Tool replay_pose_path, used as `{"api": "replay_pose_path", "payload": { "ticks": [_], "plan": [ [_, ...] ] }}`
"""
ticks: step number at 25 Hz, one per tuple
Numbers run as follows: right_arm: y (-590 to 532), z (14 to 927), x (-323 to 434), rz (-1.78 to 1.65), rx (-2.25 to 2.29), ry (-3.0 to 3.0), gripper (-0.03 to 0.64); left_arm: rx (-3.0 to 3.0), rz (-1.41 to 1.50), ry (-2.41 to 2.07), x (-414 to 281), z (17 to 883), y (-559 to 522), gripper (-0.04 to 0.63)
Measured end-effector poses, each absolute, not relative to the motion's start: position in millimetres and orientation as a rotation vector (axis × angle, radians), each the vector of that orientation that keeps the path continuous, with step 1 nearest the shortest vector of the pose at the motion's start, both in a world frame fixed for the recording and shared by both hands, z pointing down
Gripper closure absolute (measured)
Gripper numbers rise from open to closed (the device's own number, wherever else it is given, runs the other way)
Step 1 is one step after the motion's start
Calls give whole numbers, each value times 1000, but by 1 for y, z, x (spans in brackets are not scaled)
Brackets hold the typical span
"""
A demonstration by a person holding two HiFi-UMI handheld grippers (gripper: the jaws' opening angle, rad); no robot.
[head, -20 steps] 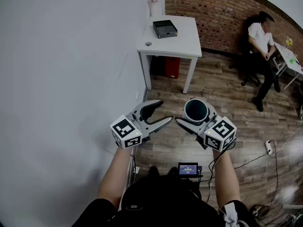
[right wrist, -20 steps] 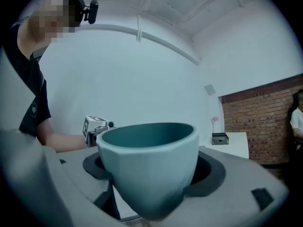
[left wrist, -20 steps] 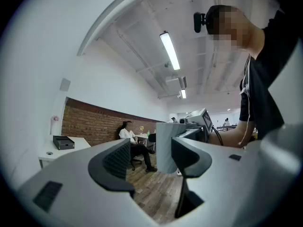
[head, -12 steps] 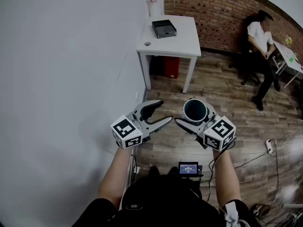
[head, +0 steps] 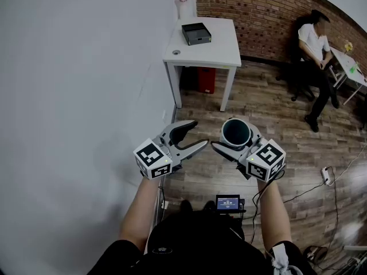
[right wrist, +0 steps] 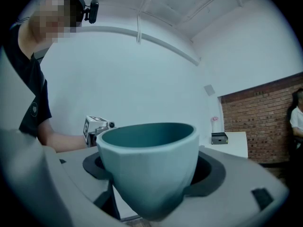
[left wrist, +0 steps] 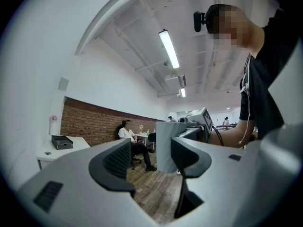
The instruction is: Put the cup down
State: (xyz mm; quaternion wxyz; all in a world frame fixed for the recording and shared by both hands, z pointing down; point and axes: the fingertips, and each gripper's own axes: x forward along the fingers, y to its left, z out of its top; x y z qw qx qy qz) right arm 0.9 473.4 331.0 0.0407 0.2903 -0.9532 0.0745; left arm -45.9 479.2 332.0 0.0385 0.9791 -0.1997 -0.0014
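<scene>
1. You stand in an open office: a red brick wall (head: 269,13), a wood-plank floor (head: 275,122).
2. A small white table (head: 215,47) stands in the corner; a seated person (head: 314,44) waits beyond.
3. Long tube lights (left wrist: 169,48) run along the ceiling.

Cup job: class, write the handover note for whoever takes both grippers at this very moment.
Left gripper: open, empty, level beside the right one.
Right gripper: shut on the teal cup, upright, in the air above the wooden floor.
Done: cup gripped, nothing set down yet.
To do: put it down; the white table ahead looks a likely spot.
</scene>
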Motion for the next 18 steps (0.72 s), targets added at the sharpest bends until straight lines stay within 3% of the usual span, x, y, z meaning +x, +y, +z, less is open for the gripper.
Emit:
{"api": "replay_pose_path", "payload": {
  "ticks": [18],
  "plan": [
    [469, 346, 52, 263, 824, -2943, 198, 3017, 15, -712, 4, 338, 474, 344]
  ]
}}
